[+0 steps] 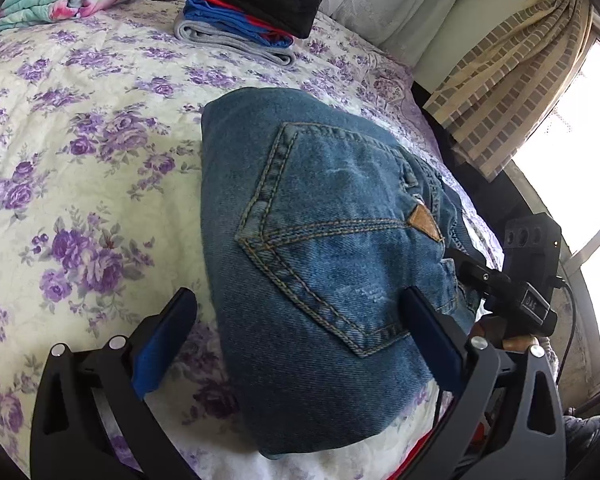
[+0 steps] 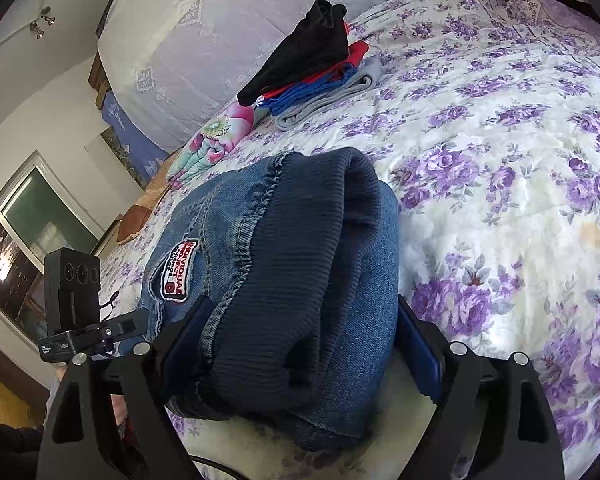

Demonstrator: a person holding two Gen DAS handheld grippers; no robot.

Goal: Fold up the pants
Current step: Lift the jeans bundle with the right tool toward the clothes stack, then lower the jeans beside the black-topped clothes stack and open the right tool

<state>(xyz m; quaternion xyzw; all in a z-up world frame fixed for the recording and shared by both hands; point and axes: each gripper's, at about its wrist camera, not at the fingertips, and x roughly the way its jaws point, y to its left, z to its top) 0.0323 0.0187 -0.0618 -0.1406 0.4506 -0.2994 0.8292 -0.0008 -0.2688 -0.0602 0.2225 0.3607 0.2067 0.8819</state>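
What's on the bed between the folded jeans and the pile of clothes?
Nothing but bare bedspread with purple flowers. Both wrist views show that open stretch between the jeans and the pile of clothes.

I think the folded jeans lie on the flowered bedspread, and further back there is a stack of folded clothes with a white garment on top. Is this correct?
Not quite: the garment on top of the stack of folded clothes is black, not white, as the left wrist view shows. The rest holds: the folded jeans lie on the flowered bedspread, with the stack further back.
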